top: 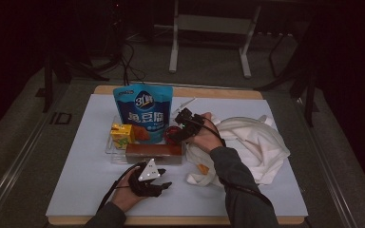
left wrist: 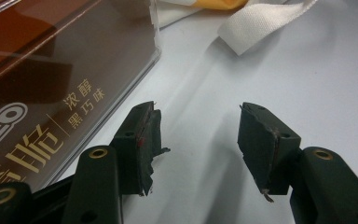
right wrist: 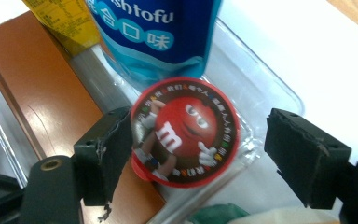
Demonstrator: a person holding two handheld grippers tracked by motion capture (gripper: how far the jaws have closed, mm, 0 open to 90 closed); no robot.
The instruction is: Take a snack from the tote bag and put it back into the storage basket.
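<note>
A clear plastic tray [top: 109, 147] holds a blue fish-tofu snack bag [top: 142, 107], a yellow drink carton [top: 122, 134], a long brown chocolate box [top: 153, 151] and a round red M&M's tub [top: 172, 133]. My right gripper [top: 177, 130] hovers over the tub. In the right gripper view the tub's lid [right wrist: 186, 133] lies between the open jaws of the right gripper [right wrist: 200, 121]. The left jaw is at its rim and the right jaw stands well clear. My left gripper [top: 164, 178] rests low on the white sheet in front of the brown box [left wrist: 51, 70]. The left gripper [left wrist: 198, 112] is open and empty.
A crumpled white cloth bag [top: 256, 142] lies right of the tray, one strap [left wrist: 261, 18] reaching toward the left gripper. The white sheet [top: 76, 156] covers a wooden tabletop. Dark floor, cables and a metal frame lie beyond the table's far edge.
</note>
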